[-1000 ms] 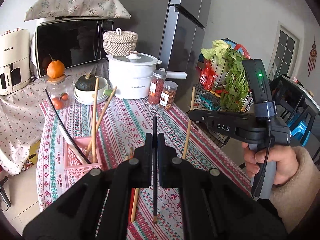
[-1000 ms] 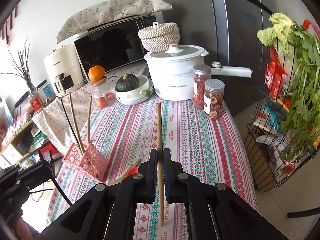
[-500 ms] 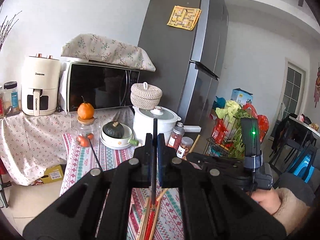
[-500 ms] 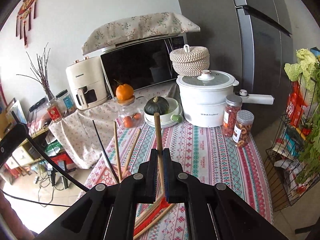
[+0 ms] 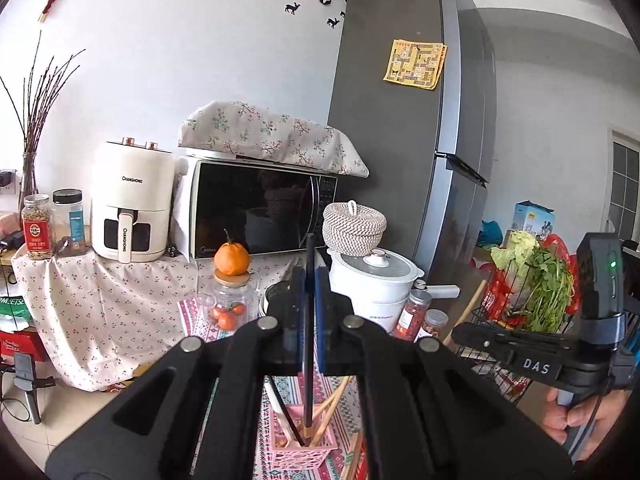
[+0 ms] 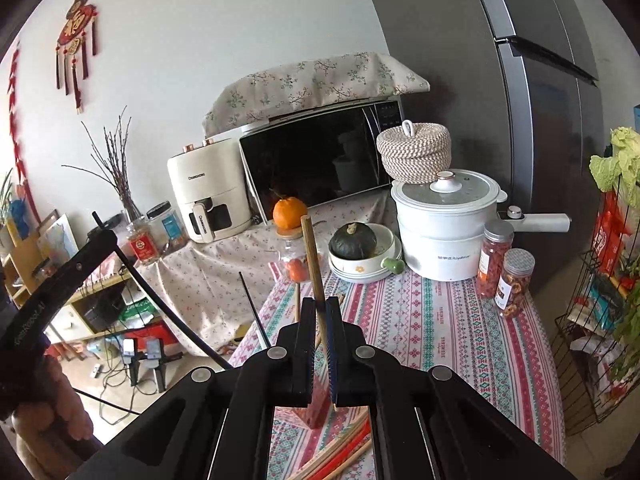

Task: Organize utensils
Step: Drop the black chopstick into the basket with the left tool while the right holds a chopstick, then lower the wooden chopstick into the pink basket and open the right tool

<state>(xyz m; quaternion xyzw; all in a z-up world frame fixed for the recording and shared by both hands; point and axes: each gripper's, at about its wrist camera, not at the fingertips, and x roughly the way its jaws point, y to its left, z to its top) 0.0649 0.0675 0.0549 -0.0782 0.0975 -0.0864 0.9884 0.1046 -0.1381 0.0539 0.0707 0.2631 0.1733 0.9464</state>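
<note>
My left gripper is shut on a black chopstick held upright; its lower tip reaches into the pink utensil basket, which holds several wooden chopsticks. My right gripper is shut on a wooden chopstick held upright, its lower end just above the pink basket. Loose wooden and red chopsticks lie on the patterned tablecloth beside the basket. The right gripper also shows in the left wrist view.
At the table's back stand a white pot, two spice jars, a bowl with a squash and a glass jar with an orange. A microwave, air fryer, fridge and vegetable rack surround the table.
Both grippers have lifted and tilted up from the table with their chopsticks. The black chopstick's tip now sits in the pink basket; the wooden chopstick has come over the basket.
</note>
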